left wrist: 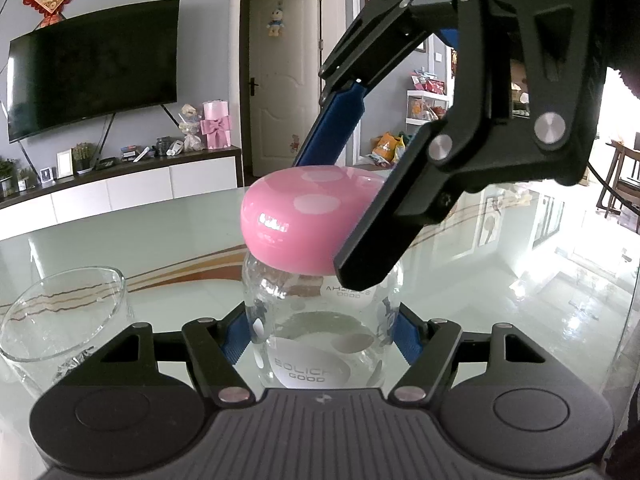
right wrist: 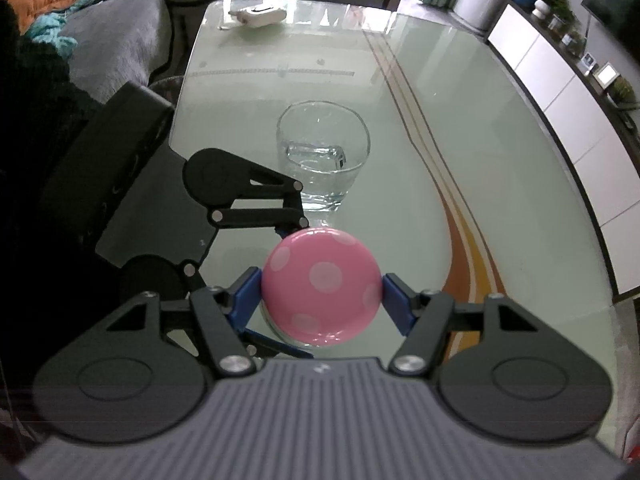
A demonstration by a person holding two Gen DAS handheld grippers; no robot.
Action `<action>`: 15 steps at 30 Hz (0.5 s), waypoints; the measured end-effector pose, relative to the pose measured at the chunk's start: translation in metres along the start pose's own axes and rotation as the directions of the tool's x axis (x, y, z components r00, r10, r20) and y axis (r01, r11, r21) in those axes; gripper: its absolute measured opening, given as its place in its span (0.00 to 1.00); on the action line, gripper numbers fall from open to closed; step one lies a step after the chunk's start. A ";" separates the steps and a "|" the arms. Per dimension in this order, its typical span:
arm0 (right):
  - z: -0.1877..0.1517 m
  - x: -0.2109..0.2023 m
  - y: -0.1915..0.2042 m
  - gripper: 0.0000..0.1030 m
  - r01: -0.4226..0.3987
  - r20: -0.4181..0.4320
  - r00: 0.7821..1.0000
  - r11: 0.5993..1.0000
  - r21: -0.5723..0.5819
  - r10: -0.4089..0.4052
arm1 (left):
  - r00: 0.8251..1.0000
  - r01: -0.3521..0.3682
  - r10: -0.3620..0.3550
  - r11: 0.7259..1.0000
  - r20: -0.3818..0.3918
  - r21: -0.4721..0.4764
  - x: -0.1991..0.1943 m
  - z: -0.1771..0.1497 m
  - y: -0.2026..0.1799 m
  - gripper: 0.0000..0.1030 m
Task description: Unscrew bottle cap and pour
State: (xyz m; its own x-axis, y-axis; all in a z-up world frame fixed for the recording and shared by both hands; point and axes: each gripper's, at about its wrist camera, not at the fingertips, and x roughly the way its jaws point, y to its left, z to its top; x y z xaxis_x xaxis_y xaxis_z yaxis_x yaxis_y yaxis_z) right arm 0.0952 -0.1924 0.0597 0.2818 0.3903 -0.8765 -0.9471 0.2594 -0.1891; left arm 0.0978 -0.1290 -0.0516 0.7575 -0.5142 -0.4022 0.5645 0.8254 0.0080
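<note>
Left gripper (left wrist: 320,332) pinches the clear bottle (left wrist: 316,344) at its lower body, blue pads pressed on both sides; bottle stands upright on the glass table (left wrist: 160,240). Right gripper (right wrist: 320,300) comes down from above and clamps the pink dotted cap (right wrist: 320,286) – blue pads touching it at 9 and 3 o'clock in the right wrist view. Cap sits on the bottle neck, a bit tilted in the left wrist view; cannot tell whether it is threaded on or loose. Glass (right wrist: 322,156) stands upright at 12 o'clock of the cap in the right view, near but not touching; in the left view it is at 9 o'clock of the bottle, just beside the left finger linkage. Open tabletop beyond the glass toward the far edge, where a white device (right wrist: 260,14) lies – well apart. More bare surface at 3 o'clock of the cap, out to the curved table edge by the white cabinet (right wrist: 560,92). Left gripper's body fills the 9 o'clock side.
</note>
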 end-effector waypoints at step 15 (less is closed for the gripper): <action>0.019 -0.011 -0.017 0.76 0.092 -0.071 0.995 0.935 0.344 -0.072 | 1.000 -0.002 0.002 1.000 -0.006 -0.008 -0.004 0.002 0.003 0.71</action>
State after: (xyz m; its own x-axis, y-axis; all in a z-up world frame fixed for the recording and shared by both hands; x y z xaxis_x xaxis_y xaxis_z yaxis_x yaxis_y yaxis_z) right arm 0.1116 -0.1845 0.0810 0.3378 0.3067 -0.8898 -0.8063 0.5820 -0.1055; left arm 0.0969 -0.1250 -0.0483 0.7567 -0.5111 -0.4075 0.5602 0.8283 0.0014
